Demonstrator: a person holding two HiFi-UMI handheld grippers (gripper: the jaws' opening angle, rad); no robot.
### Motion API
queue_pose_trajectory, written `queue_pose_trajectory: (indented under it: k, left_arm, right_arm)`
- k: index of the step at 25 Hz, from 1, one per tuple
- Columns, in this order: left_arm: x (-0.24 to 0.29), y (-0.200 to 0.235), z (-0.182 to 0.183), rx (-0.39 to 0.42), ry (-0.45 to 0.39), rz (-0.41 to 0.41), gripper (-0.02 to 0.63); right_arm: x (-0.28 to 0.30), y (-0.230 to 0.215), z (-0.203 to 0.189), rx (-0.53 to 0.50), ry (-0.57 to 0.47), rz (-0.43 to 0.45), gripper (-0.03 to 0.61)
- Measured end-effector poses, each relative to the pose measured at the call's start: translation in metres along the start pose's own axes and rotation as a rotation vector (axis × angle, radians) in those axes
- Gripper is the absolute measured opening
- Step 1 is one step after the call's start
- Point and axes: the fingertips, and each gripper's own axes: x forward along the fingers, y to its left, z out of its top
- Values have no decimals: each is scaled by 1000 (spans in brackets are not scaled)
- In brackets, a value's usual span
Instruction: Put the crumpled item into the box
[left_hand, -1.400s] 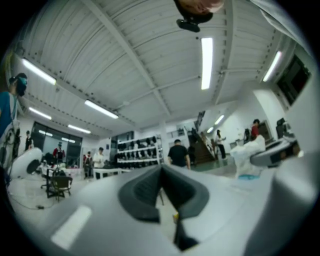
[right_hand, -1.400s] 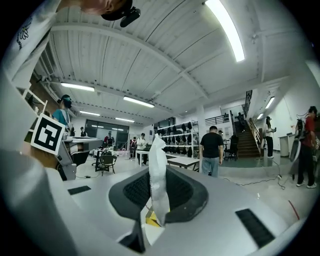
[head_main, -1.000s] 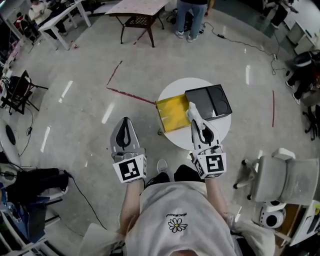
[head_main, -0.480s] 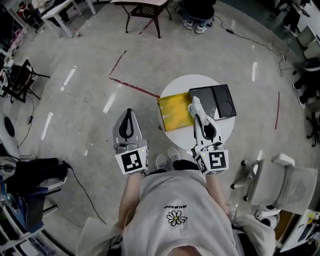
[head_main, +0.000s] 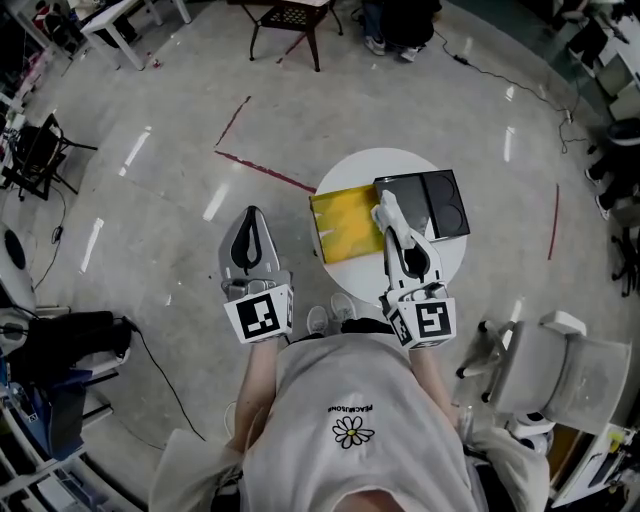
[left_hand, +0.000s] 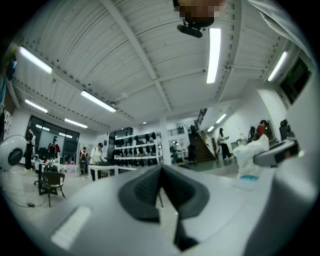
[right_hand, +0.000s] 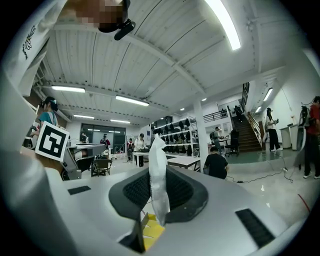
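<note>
My right gripper (head_main: 386, 214) is shut on a white crumpled item (head_main: 383, 202) and hangs over the small round white table (head_main: 440, 255). The item stands up thin and wrinkled between the jaws (right_hand: 158, 165) in the right gripper view. Its tip lies over the seam between a yellow sheet (head_main: 345, 226) and a black box (head_main: 428, 202), which has two compartments. My left gripper (head_main: 250, 214) hovers over the floor left of the table; in the left gripper view its jaws (left_hand: 161, 192) meet with nothing between them.
A grey chair (head_main: 560, 365) stands at the right near the table. Red tape lines (head_main: 262, 172) cross the concrete floor. Tables and a dark chair (head_main: 290, 20) stand at the far side, with a person's legs (head_main: 395, 25) beside them. Black bags (head_main: 70, 345) lie at the left.
The head view has shifted a little, so the table sits slightly higher in the picture. Both grippers keep their places and the right one still holds the white item.
</note>
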Motion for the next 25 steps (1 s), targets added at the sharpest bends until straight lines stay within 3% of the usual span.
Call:
queue_pose_trajectory:
  k: [4,9,15,20,25]
  left_arm:
    - [2,-5,3,2,-3,-4,-2]
    - [7,-5,8,-7,-14,11,-2]
    - [8,3,10,-10,-17,46,-2]
    - [4,13,9,5,-9,87,-2]
    - [-1,24,3,15,17,129,-2]
  right_arm:
    - [11,-2,-5,-36,36,15,54]
    - [44,2,-27,-220,109,103,54]
    - [80,5,-85,-594,293,209,54]
    - [99,15,-150,-937,431,364,54]
    - [109,21,-205,-1185,524,495,54]
